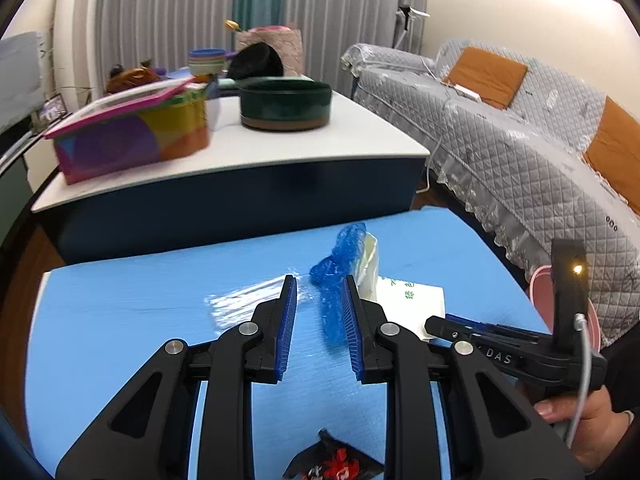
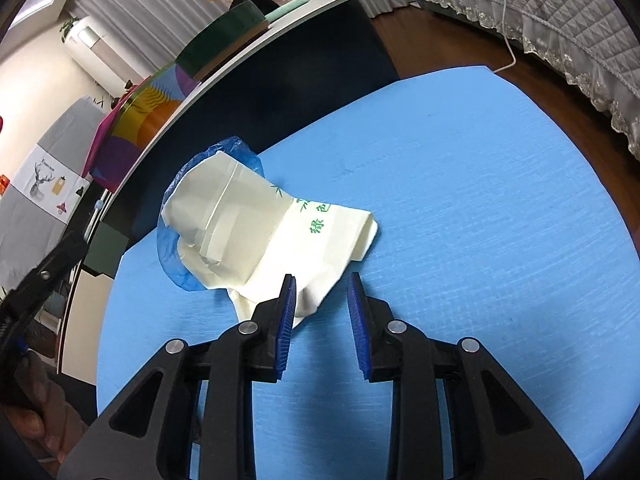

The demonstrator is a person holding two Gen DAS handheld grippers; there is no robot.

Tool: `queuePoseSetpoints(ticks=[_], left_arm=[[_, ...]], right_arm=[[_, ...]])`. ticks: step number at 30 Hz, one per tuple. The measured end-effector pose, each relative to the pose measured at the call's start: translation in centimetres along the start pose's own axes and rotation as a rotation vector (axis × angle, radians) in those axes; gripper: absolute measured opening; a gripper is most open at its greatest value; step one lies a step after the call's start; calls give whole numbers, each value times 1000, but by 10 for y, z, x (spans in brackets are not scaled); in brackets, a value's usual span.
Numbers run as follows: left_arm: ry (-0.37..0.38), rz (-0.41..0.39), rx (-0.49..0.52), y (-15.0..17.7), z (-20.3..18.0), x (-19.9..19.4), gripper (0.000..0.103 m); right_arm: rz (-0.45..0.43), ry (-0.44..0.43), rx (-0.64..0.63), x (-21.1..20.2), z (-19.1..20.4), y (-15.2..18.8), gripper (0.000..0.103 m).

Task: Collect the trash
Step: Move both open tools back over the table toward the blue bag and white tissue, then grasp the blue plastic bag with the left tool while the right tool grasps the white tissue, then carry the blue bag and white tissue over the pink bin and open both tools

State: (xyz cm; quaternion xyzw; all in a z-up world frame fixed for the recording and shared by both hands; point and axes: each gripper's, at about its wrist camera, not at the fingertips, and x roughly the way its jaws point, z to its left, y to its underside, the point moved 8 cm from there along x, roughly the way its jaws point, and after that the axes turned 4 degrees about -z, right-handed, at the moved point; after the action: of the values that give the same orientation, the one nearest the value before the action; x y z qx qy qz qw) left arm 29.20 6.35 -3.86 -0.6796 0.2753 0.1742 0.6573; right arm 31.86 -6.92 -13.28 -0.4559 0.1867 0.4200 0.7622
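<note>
From the left wrist, a blue tabletop (image 1: 120,320) fronts a grey sofa (image 1: 520,140); the left hand-held gripper (image 1: 320,296), jaws apart, hovers by a blue bag (image 1: 336,268), with a black wrapper (image 1: 332,460) below. From the right wrist, the right hand-held gripper (image 2: 321,296), jaws apart, nears a crumpled white wrapper (image 2: 260,232) printed green.

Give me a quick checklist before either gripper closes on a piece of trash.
1. Left gripper open: ok.
2. Right gripper open: ok.
3. Blue plastic wrapper between the left fingers: ok, though it lies closer to the right-hand finger.
4. White paper bag between the right fingers: not ok, only its near corner reaches the left-hand finger.
5. Pink bin reachable: cannot tell, only its rim shows.
6. Black and red wrapper and clear film still to collect: ok.
</note>
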Motion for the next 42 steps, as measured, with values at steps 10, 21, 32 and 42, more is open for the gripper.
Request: queuePoseSetpoints(ticks=[10,21,32,42], left_arm=[[48,88,38,19,-15,44,23],[6,68,28,17,1,30,0],[-33,3,3,6,7,-7,0],[-38,-29,-8,6,-6,-34,0]], right_arm=[[10,-2,-17,2,-2,-1,21],[-87,12,-81,-29,5,-17,9],[-174,43,-113,-83,-4,-24,8],[-250,98,-151,-136,-23,-26,8]])
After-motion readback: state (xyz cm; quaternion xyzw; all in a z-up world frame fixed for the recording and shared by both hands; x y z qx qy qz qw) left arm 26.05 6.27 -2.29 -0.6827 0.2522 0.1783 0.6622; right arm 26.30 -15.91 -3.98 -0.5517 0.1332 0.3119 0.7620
